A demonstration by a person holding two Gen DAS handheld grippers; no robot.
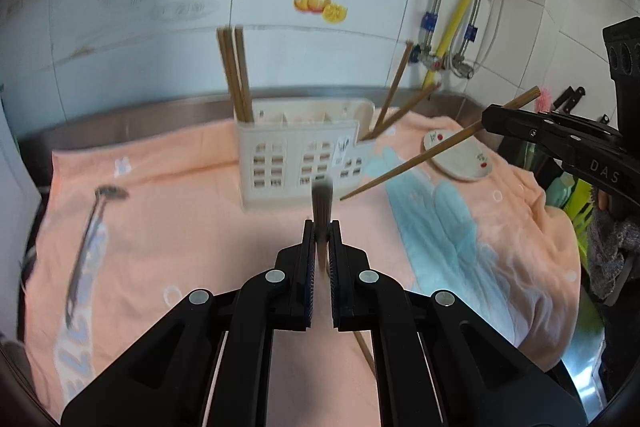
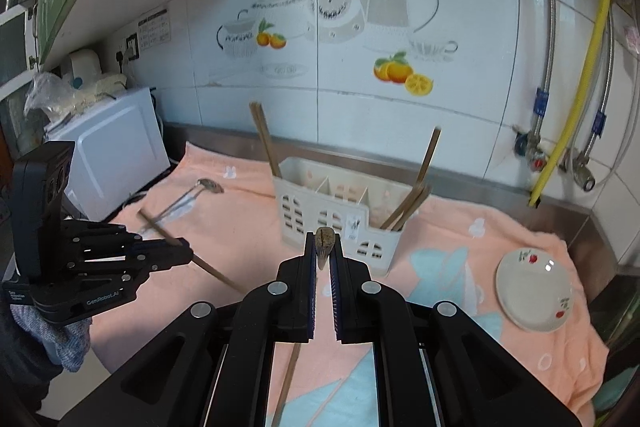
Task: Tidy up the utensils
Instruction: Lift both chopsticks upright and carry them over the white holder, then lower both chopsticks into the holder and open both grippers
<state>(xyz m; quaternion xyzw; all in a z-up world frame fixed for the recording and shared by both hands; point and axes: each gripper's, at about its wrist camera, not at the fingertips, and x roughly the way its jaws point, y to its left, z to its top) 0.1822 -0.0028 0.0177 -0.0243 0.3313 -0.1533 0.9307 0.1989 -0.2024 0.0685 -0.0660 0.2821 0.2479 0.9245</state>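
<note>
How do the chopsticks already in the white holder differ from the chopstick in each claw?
The chopsticks in the holder stand at its two ends, a tight bundle and a leaning group; the two held chopsticks are single. Those rest inside compartments; the left claw and right claw each hold one above the towel. All are brown sticks.

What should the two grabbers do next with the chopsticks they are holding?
Probably carry them over the white holder and lower them in. Each gripper, left and right, is shut on one chopstick, while other chopsticks already stand in the holder's end compartments.
</note>
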